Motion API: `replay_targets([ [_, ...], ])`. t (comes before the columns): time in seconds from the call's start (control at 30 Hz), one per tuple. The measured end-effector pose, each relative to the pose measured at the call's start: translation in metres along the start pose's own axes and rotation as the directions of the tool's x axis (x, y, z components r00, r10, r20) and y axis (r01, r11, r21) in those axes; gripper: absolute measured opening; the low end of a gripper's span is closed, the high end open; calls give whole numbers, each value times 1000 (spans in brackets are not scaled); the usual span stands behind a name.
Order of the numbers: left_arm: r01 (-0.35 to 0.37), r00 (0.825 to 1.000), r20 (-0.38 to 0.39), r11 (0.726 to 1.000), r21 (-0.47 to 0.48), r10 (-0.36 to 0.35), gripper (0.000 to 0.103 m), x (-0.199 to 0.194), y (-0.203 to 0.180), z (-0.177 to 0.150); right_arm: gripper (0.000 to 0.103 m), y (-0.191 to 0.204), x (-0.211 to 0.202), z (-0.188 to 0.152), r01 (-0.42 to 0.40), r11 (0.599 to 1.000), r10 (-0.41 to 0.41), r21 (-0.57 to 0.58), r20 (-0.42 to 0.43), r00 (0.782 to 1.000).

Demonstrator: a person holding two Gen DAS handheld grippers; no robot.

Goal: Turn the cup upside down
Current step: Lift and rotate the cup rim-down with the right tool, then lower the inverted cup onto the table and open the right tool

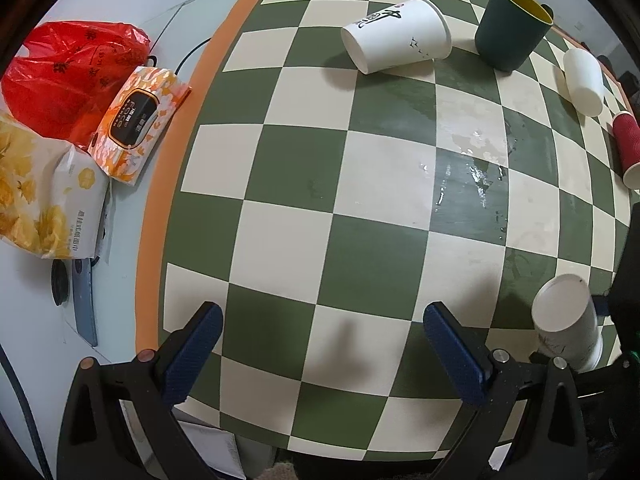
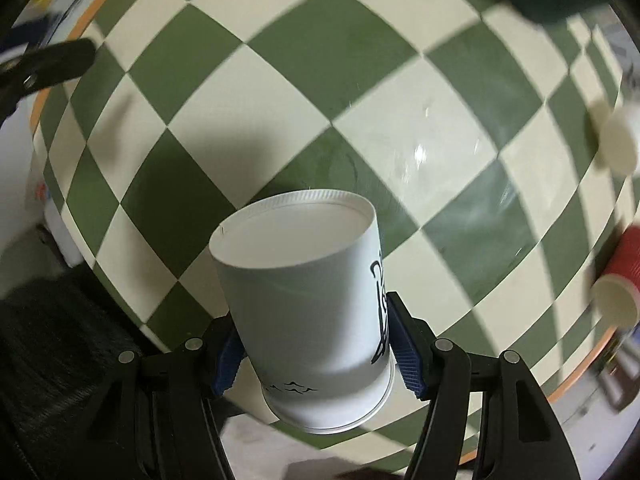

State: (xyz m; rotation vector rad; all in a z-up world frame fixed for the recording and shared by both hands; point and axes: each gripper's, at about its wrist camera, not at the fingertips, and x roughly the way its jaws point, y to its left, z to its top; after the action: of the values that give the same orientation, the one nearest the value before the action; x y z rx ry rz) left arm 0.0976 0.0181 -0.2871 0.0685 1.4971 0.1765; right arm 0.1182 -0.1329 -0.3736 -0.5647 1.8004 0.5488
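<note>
Now the right tongs are clenched on the cup, one blue pad pressing each side of its white wall. The cup is held above the bench with its closed bottom pointing forward and up, away from the camera, and its rim lower, near the tongs; black marks run along its right side. In the left view the same cup shows at the right edge, bottom towards the camera, a little tilted. The left tongs are released, their pads wide apart and holding nothing, hovering over the checkered green and cream cloth. A wet patch shines on the cloth further out. At the far side a printed white cup lies on its side, just beside an upright dark green cup with a yellow inside. More to the right lie a plain white cup and a red cup, both on their sides. Off the cloth on the left are a red bag, an orange wipes pack and a yellow tissue pack.
</note>
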Motion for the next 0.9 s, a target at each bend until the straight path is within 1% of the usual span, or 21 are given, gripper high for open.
replay_targets([
  [0.07,2,1000,1,1000,-1,-2,103,0,-2,0,67,-3,6,3,-7,1000,7,18,-24,1000],
  [0.2,7,1000,0,1000,-3,-7,103,-1,-5,-1,67,0,12,5,-2,999,4,46,-40,999],
  [0.4,15,1000,0,1000,-7,-15,103,1,-8,-2,67,-2,16,14,17,998,-15,52,-42,999],
  [0.5,15,1000,-4,1000,-8,-15,103,2,-9,-2,68,-1,17,17,-1,997,5,78,-49,999],
  [0.57,14,1000,-5,1000,-6,-14,103,2,-10,-2,68,-6,16,20,-1,996,4,91,-39,999],
  [0.6,14,1000,-4,1000,-5,-14,103,2,-10,-2,69,-6,15,20,-2,996,5,90,-38,999],
  [0.63,13,1000,-2,1000,-3,-13,103,1,-10,-2,69,-12,12,9,-5,995,8,95,-34,999],
  [0.67,13,1000,0,1000,-1,-13,103,1,-11,-2,74,-15,9,4,-11,995,13,101,-28,1000],
  [0.7,15,1000,4,1000,1,-15,103,0,-11,-2,81,-16,6,3,-15,994,18,104,-22,1000],
  [0.77,14,1000,8,1000,5,-14,103,-2,-11,-2,87,-20,5,-1,-21,994,22,107,-10,1000],
  [0.9,19,1000,15,1000,15,-19,103,-5,-13,-3,87,-24,-8,2,-32,993,31,116,12,999],
])
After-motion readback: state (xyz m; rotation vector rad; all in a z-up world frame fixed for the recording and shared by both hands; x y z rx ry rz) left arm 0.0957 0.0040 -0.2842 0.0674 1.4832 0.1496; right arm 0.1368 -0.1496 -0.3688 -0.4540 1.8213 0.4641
